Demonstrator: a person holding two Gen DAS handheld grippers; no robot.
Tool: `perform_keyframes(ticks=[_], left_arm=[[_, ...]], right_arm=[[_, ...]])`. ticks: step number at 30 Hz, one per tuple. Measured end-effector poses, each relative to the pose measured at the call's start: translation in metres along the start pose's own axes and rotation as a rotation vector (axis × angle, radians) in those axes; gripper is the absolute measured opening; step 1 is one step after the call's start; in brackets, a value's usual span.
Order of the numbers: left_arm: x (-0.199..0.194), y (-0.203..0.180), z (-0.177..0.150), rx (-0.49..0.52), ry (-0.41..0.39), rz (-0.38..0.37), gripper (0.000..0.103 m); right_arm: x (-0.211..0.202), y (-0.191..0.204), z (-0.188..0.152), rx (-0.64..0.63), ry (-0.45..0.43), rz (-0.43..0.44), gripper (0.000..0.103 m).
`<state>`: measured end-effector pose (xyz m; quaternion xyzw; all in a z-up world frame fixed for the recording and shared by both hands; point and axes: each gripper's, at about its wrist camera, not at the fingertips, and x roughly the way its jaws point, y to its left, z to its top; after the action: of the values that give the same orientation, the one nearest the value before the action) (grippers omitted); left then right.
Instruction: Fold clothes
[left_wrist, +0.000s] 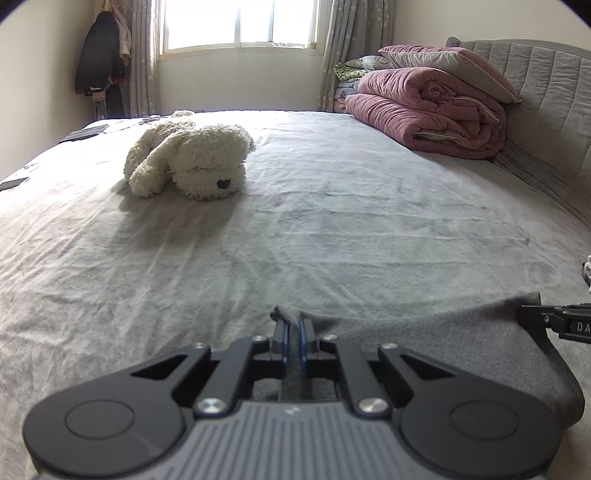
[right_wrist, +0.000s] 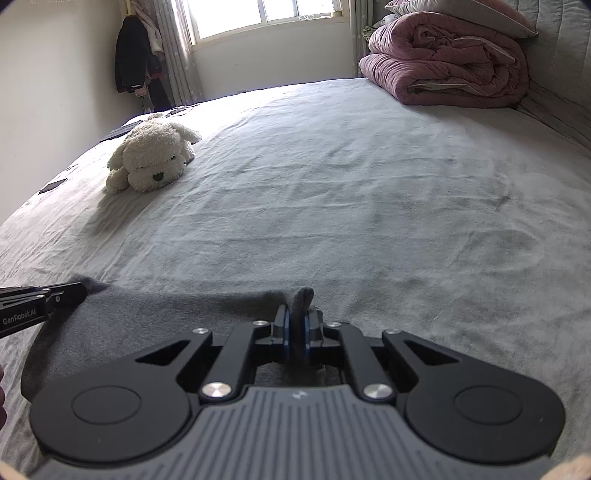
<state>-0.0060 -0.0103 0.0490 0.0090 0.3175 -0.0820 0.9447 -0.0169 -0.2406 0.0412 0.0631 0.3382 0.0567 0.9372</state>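
Nearest, the left gripper (left_wrist: 293, 326) has its fingers clamped on a pinch of the dark grey garment (left_wrist: 424, 332), and the right gripper (right_wrist: 297, 317) grips another pinch of the same cloth. The garment's far edge stretches between the 2 grippers, low over the near part of the bed (left_wrist: 332, 221). Farther off lies a white plush dog (left_wrist: 192, 162); beyond it, by the headboard, a folded pink quilt (left_wrist: 432, 107).

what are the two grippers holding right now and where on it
Both hold the dark grey garment by its far edge: the left gripper and the right gripper each pinch one corner of it.
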Motion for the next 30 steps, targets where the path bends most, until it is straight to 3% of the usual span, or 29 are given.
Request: perform_keyframes(ticks=[3,9,17,20,24,30], left_arm=[[0.002,-0.001,-0.004,0.003,0.003,0.013,0.006],[0.007,0.000,-0.009,0.000,0.029,0.016,0.006],[0.000,0.004,-0.006,-0.028,0.019,-0.003,0.006],[0.002,0.000,-0.008,-0.003,0.024,0.004,0.007],[0.007,-0.003,-0.012,0.026,0.026,0.017,0.007],[0.006,0.025,-0.003,-0.105,0.071,-0.035,0.021]], right_arm=[[-0.009,0.005,0.001,-0.025,-0.055,0.005,0.007],[0.008,0.003,-0.007,-0.040,-0.007,-0.026,0.007],[-0.013,0.008,0.003,-0.051,-0.070,-0.017,0.007],[0.003,0.003,-0.003,-0.042,-0.012,-0.045,0.007],[0.013,0.012,-0.013,-0.100,-0.011,-0.080,0.007],[0.011,0.010,-0.012,-0.095,-0.006,-0.071,0.007]])
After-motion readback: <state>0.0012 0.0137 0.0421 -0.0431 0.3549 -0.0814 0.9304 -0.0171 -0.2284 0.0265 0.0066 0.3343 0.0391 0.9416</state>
